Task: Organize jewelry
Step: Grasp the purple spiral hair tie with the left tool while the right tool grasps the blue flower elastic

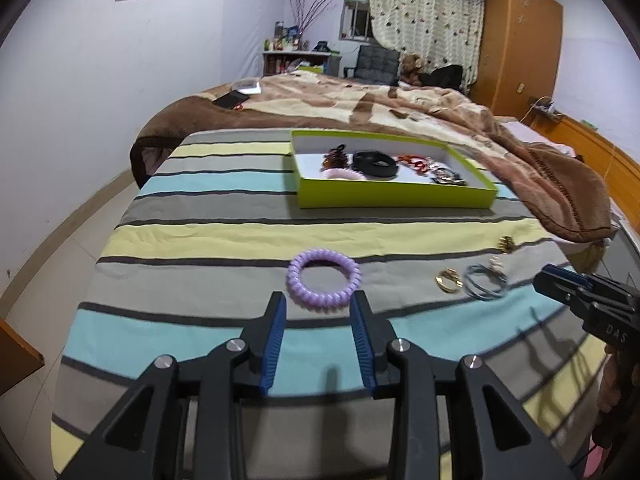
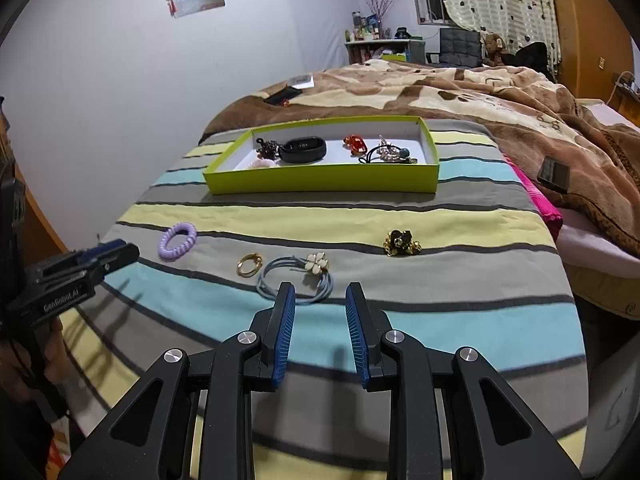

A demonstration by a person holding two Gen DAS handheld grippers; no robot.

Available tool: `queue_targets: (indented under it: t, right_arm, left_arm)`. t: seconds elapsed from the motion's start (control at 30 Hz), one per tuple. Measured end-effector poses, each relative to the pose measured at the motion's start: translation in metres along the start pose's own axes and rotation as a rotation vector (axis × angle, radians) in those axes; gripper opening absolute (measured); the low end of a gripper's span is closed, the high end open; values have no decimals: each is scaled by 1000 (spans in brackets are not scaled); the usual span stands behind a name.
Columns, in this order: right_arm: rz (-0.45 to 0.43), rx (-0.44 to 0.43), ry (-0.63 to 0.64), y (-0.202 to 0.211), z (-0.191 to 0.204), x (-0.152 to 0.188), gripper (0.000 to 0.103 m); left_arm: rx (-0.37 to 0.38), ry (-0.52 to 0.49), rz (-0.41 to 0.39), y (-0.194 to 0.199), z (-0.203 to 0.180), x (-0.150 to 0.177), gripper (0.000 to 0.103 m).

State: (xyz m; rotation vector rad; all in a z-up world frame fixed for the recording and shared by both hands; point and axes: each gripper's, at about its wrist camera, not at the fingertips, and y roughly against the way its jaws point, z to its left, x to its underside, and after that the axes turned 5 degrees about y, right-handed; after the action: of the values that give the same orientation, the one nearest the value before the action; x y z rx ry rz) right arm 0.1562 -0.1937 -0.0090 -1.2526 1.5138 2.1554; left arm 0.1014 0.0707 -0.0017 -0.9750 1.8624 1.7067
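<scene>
The left gripper (image 1: 318,304), jaws apart, hovers just before the purple spiral hair tie (image 1: 323,279); the right gripper (image 2: 320,294), also apart, faces the blue flower hair tie (image 2: 296,278).

We see bare striped bedspread (image 2: 440,320) between the loose pieces and the lime-green cardboard tray (image 2: 320,180); a rumpled brown fleece blanket (image 2: 520,108) crowds the tray's far side.

Pale wall (image 1: 80,92), patterned curtain (image 1: 424,8), orange wardrobe (image 1: 520,40), striped bedspread (image 1: 224,240)
</scene>
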Motion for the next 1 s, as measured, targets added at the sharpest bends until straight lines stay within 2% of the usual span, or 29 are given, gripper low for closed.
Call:
queue_targets:
  t: [0.13,0.4,0.53,0.67,0.7,0.73,0.77,0.87,1.0]
  right_arm:
    - [40,0,11,-16,-2,-6,27]
    - [119,-5,52,-38,1,-14,27]
    - [167,1,77,-48,4,-14,27]
    - [177,19,101,-52,9,-17,26]
    - [179,26,108,-53,10,-18,24]
    - [180,38,119,-54,12,-17,12]
    - [181,41,123,-54,13,-17,9]
    - [177,38,126,-52,14,-15,4]
    - [164,26,116,-45,14,-13,4]
  left_arm:
    - [5,12,46,-16,3,-10,34]
    - [-34,39,139,-46,6,-19,34]
    - [-47,45,157,-52,5,-21,34]
    - [-82,5,151,-54,-3,-19,34]
    - [-90,-8,148,-54,-4,-19,34]
    - [-94,-17,144,-54,-6,-18,33]
    - [-91,-23,143,-53,-7,-18,27]
    - [-84,-41,144,-51,-11,-16,13]
    - [-75,-50,143,-48,-14,-13,11]
